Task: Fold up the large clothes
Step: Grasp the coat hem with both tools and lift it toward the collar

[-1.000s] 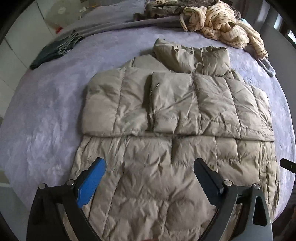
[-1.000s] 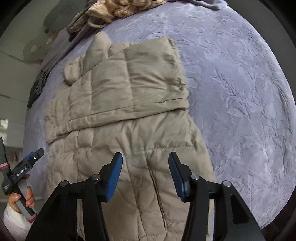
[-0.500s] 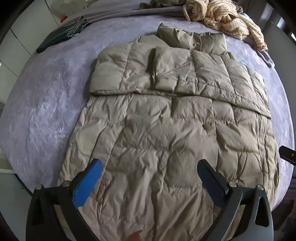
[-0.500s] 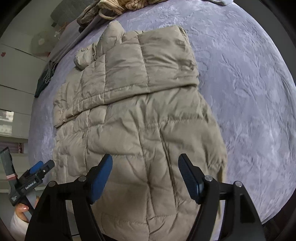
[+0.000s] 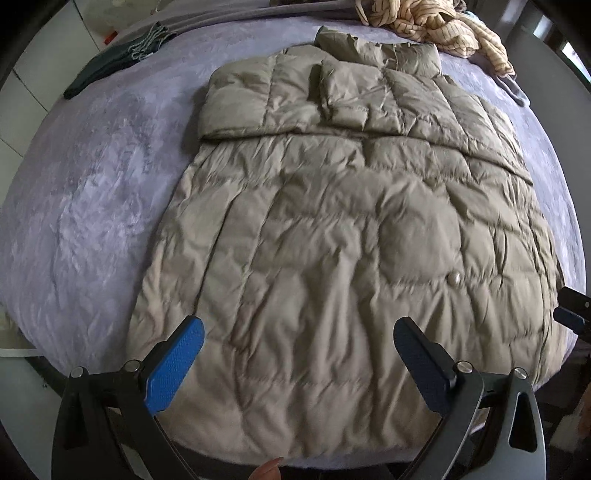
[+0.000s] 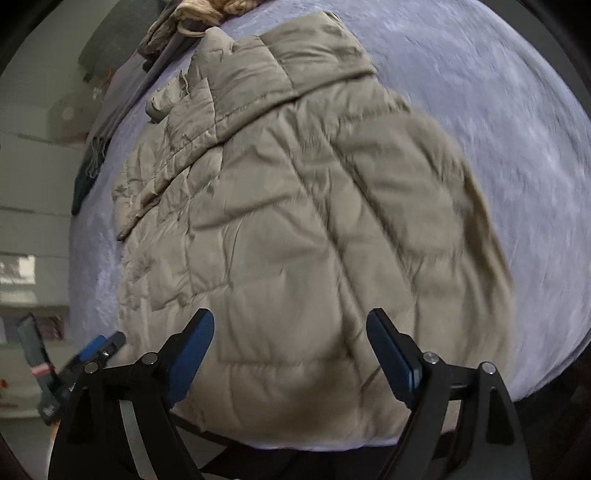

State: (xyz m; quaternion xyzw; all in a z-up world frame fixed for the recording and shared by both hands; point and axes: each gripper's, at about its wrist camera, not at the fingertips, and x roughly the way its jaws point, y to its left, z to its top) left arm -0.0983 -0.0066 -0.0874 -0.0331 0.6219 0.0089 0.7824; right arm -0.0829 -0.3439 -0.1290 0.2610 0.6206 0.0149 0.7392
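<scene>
A large khaki quilted puffer coat (image 5: 332, 236) lies flat on the lilac bed cover (image 5: 92, 206), its sleeves folded across the chest at the far end and its hem near the bed's front edge. My left gripper (image 5: 297, 336) hangs wide open above the hem's left half, nothing between its blue pads. In the right wrist view the same coat (image 6: 303, 221) fills the frame. My right gripper (image 6: 290, 328) hovers over the hem's right part; its jaws are opening with nothing between them. The right gripper's tip (image 5: 570, 314) shows at the left view's right edge.
A heap of striped cream clothes (image 5: 436, 22) lies at the bed's far right. A dark green garment (image 5: 114, 62) sits at the far left edge. The bed's front edge (image 5: 332, 458) runs just under the hem. White cabinets (image 6: 26, 177) stand left of the bed.
Both grippers have drawn back from the coat's middle toward the hem, so more of the coat shows. The right jaws have spread much wider; the left stayed wide.
</scene>
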